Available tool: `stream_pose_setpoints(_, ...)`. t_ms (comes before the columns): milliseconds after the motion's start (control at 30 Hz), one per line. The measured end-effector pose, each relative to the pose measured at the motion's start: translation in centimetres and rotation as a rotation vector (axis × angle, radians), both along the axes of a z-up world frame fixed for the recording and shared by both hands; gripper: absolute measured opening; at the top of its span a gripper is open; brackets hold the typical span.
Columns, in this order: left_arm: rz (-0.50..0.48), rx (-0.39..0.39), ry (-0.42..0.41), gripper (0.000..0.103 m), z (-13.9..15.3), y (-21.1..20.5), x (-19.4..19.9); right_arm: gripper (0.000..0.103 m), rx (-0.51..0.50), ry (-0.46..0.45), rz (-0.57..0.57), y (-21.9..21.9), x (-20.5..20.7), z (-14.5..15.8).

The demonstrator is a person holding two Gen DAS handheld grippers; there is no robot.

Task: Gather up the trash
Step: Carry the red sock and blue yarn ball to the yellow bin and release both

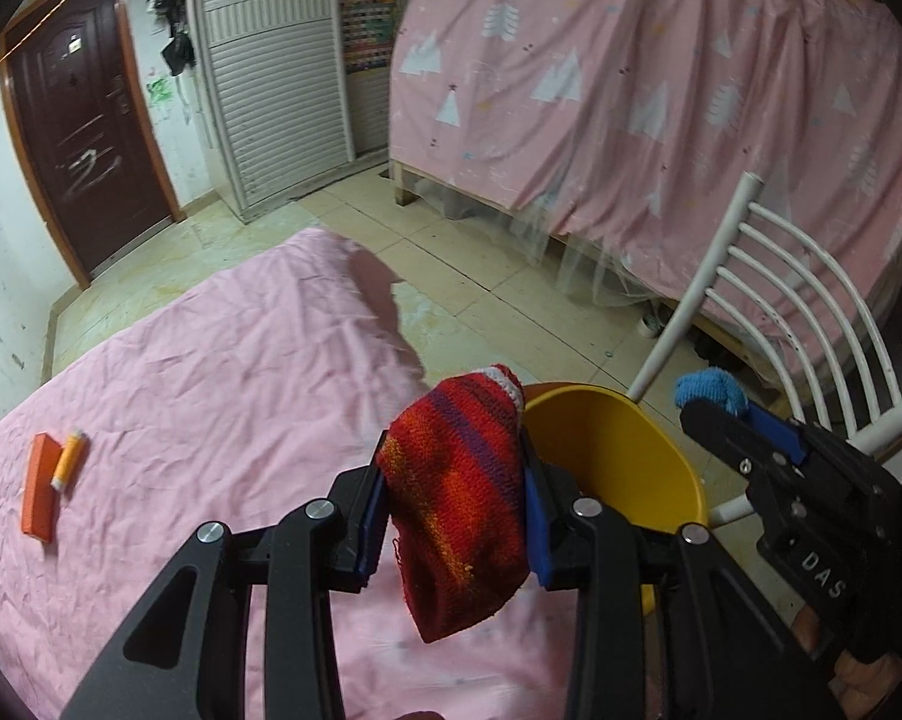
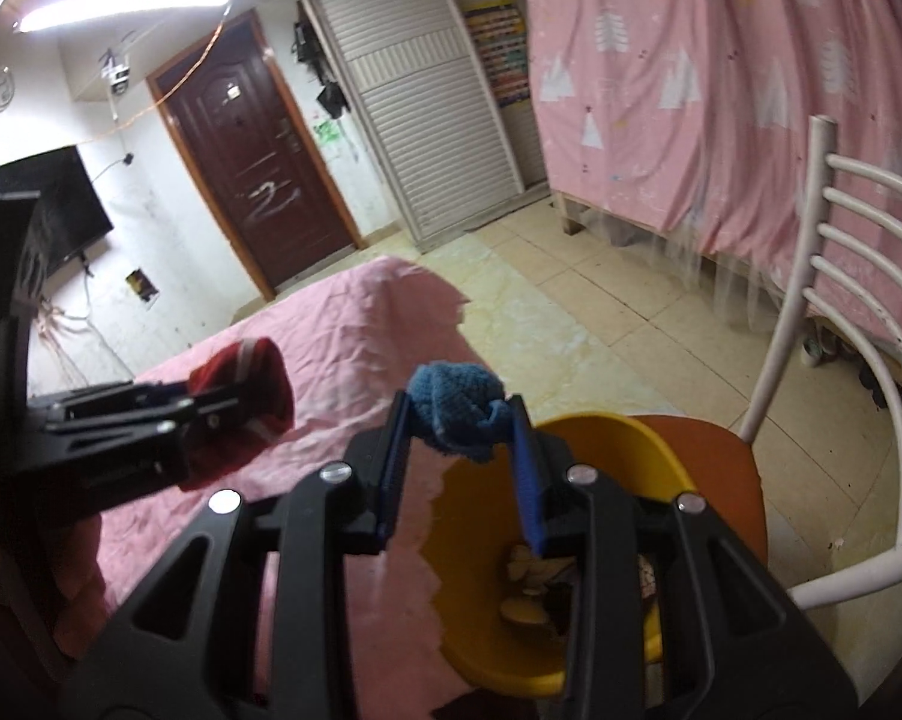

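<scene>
My left gripper point(image 1: 454, 465) is shut on a red striped knitted sock point(image 1: 457, 510), which hangs down between its blue pads at the near edge of the pink-covered table point(image 1: 210, 372). The yellow bin point(image 1: 619, 462) stands just right of it on a chair seat. My right gripper point(image 2: 460, 426) is shut on a balled blue knitted sock point(image 2: 457, 408), held over the yellow bin's point(image 2: 481, 588) rim; scraps lie inside the bin. In the left wrist view the right gripper point(image 1: 721, 414) hovers at the bin's right side. In the right wrist view the left gripper point(image 2: 222, 408) is at the left.
An orange box point(image 1: 39, 492) and a small orange tube point(image 1: 69, 456) lie on the table's left part. The bin sits on an orange seat point(image 2: 727, 480) of a white-backed chair point(image 1: 769, 276). A pink curtained bed, a tiled floor, a cabinet and a brown door lie beyond.
</scene>
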State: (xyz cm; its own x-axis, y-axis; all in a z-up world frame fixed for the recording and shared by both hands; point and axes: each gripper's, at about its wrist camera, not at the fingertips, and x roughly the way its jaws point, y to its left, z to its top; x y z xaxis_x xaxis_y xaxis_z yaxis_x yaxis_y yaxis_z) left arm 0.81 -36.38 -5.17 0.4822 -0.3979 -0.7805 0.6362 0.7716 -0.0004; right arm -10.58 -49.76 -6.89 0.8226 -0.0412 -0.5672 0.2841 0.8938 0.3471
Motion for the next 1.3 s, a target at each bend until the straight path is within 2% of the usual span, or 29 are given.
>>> stream_pose_setpoints(367,-0.095,0.023,0.035,0.028,-1.2,-5.2,-2.7,0.03,0.038,-0.017,-0.087,-3.7,-2.5,-0.7)
stream_pose_setpoints(400,-0.098,0.024,0.042,0.031,-1.3,-5.5,-2.8,0.03,0.041,-0.017,-0.09,-3.8,-2.5,-0.7)
stream_pose_setpoints(467,-0.104,0.02,0.066,0.044,-1.6,-6.1,-2.8,0.03,0.047,-0.016,-0.096,-4.1,-2.6,-0.9)
stream_pose_setpoints(500,-0.103,0.017,0.071,0.055,-1.6,-6.4,-2.6,0.03,0.05,-0.015,-0.098,-4.2,-2.7,-1.0)
stream_pose_setpoints(533,-0.1,0.013,0.073,0.059,-1.6,-6.4,-2.7,0.03,0.051,-0.015,-0.098,-4.3,-2.7,-1.1)
stream_pose_setpoints(600,-0.096,0.015,0.063,0.059,-1.6,-6.3,-2.6,0.03,0.055,-0.014,-0.103,-4.2,-2.7,-1.1)
stream_pose_setpoints(833,-0.056,0.009,0.056,0.06,-1.3,-4.6,-1.4,0.032,0.062,0.006,-0.099,-4.0,-2.1,-1.7)
stream_pose_setpoints(867,-0.05,0.004,0.054,0.06,-1.1,-4.2,-1.2,0.035,0.062,0.008,-0.099,-4.0,-2.1,-1.8)
stream_pose_setpoints(933,-0.03,-0.007,0.046,0.06,-0.7,-3.3,-0.8,0.055,0.06,0.009,-0.102,-3.9,-2.0,-1.7)
stream_pose_setpoints(1133,0.035,-0.065,0.044,0.06,0.6,0.2,0.5,0.055,0.044,0.024,-0.078,-2.6,-0.7,-1.5)
stream_pose_setpoints(1300,0.087,-0.107,0.007,0.061,2.1,4.1,1.5,0.055,0.029,0.047,-0.054,-1.0,1.0,-1.3)
